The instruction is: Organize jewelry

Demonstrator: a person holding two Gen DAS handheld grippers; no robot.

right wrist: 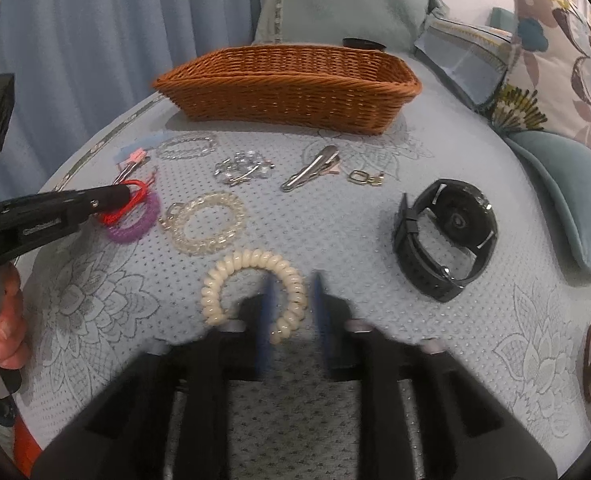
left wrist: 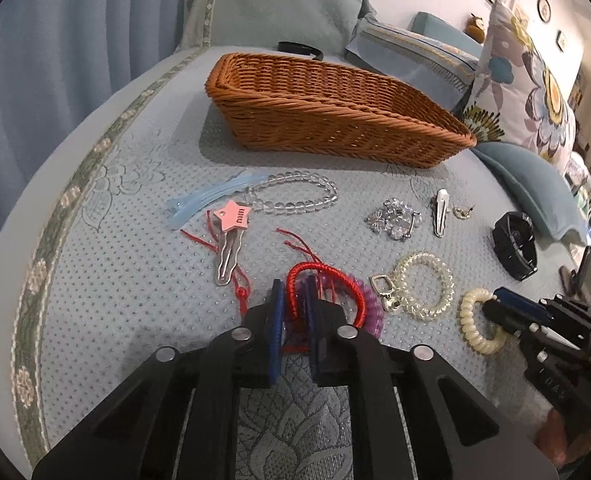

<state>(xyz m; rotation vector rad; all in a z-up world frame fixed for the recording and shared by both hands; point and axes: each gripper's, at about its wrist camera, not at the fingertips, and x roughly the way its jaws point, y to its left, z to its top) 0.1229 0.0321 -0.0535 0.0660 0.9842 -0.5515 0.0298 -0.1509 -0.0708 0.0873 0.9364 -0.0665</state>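
Jewelry lies on a pale blue quilted cover. My left gripper (left wrist: 293,300) is shut on a red cord bracelet (left wrist: 323,276) that lies over a purple coil hair tie (left wrist: 369,304); it also shows in the right wrist view (right wrist: 125,196). My right gripper (right wrist: 291,292) is open, blurred, its fingers astride one side of a cream coil hair tie (right wrist: 251,264); the tie also shows in the left wrist view (left wrist: 469,320). A brown wicker basket (left wrist: 335,108) stands at the back.
A clear bead bracelet (left wrist: 295,196), pink star clip (left wrist: 231,236), blue clip (left wrist: 207,200), crystal brooch (left wrist: 395,220), silver clip (left wrist: 439,212), clear coil tie with clasp (left wrist: 423,284) and black watch (right wrist: 447,236) lie around. Cushions (left wrist: 535,188) stand right.
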